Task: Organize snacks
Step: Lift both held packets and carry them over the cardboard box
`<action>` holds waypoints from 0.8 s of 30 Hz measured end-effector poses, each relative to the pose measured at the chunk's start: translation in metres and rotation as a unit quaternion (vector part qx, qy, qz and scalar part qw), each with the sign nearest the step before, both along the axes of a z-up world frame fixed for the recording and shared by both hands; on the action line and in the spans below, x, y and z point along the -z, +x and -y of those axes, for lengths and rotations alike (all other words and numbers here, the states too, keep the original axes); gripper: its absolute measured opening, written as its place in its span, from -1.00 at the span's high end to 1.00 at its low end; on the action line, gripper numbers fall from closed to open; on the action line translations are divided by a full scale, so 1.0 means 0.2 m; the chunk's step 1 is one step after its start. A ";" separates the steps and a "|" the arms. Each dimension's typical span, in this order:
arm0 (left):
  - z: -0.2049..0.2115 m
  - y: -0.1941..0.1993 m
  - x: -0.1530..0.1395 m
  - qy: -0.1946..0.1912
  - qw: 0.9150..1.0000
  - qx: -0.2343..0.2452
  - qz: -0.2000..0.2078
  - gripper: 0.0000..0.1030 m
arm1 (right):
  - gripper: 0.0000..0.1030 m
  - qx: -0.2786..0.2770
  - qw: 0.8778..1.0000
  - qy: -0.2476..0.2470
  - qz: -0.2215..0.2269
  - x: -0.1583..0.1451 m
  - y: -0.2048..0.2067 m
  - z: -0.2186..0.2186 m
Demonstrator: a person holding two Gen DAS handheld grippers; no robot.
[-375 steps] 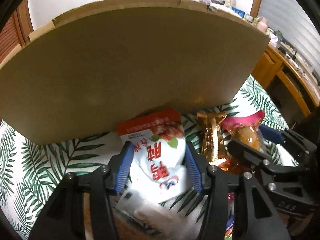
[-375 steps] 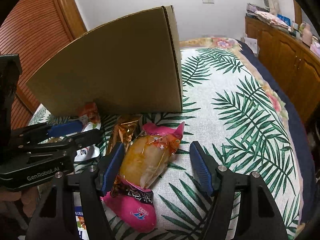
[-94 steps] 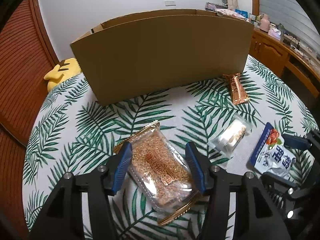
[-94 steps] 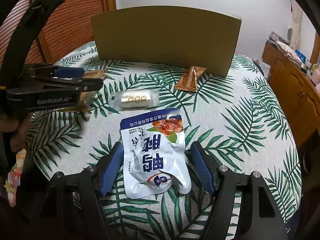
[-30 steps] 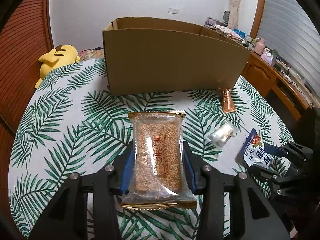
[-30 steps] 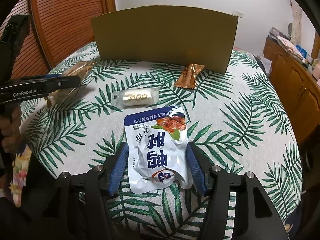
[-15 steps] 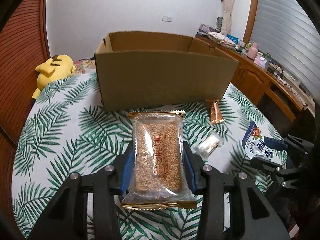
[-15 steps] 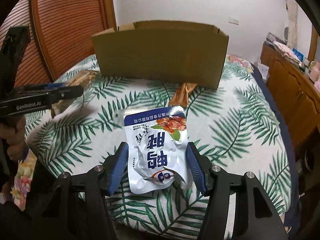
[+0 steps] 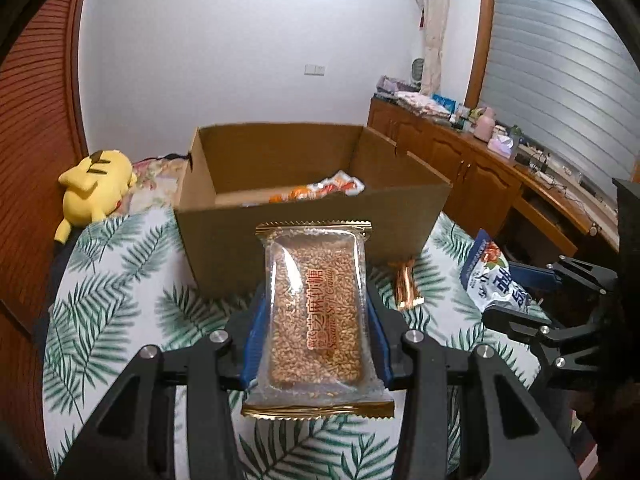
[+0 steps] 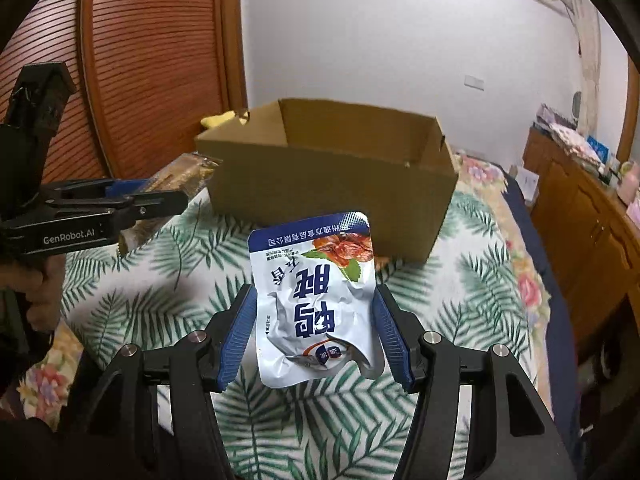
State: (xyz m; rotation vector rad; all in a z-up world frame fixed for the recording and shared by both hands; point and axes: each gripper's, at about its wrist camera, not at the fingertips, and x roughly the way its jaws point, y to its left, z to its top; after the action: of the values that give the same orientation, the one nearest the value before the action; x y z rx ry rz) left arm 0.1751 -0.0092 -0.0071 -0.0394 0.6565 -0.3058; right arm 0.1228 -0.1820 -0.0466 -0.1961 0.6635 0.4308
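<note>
Gripping the crinkled glossy pouch (image 10: 316, 304), right tongs (image 10: 314, 338) clamp flat.

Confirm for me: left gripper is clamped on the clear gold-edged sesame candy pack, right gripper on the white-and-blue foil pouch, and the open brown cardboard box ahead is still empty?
Not quite. The open brown cardboard box is not empty: the left wrist view shows an orange-and-white snack wrapper inside it. The rest holds: the left gripper is clamped on the clear gold-edged sesame candy pack, the right gripper on the white-and-blue foil pouch.

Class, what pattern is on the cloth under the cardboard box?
Green palm leaves on white cloth under the cardboard box; clearest in the right wrist view.
</note>
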 end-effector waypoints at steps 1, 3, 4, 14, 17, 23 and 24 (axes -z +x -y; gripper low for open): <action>0.00 0.02 -0.02 -0.003 1.000 0.002 0.005 0.16 | -0.17 -0.001 1.000 -0.001 0.004 -0.02 0.02 -0.01; -0.01 0.06 -0.05 -0.005 1.000 0.003 0.012 0.17 | -0.17 -0.005 1.000 -0.001 0.012 -0.06 0.06 -0.01; -0.01 0.08 -0.07 -0.006 1.000 0.005 0.017 0.17 | -0.17 -0.007 1.000 0.000 0.015 -0.07 0.08 -0.02; -0.04 0.33 -0.25 0.000 0.998 0.010 0.058 0.19 | -0.17 -0.020 0.998 0.007 0.055 -0.24 0.35 -0.07; -0.04 0.39 -0.27 0.006 0.998 0.014 0.066 0.19 | -0.17 -0.022 0.998 0.007 0.062 -0.27 0.42 -0.09; -0.02 0.50 -0.28 0.011 0.997 0.021 0.069 0.19 | -0.17 -0.019 0.998 0.001 0.066 -0.29 0.55 -0.12; -0.02 0.52 -0.27 0.013 0.997 0.022 0.067 0.18 | -0.17 -0.018 0.998 -0.001 0.067 -0.29 0.55 -0.12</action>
State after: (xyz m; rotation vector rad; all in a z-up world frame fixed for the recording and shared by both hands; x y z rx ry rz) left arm 0.2800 -0.0054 0.0471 0.0193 0.5277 -0.3389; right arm 0.2337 -0.1578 0.0106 -0.2375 0.5303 0.4481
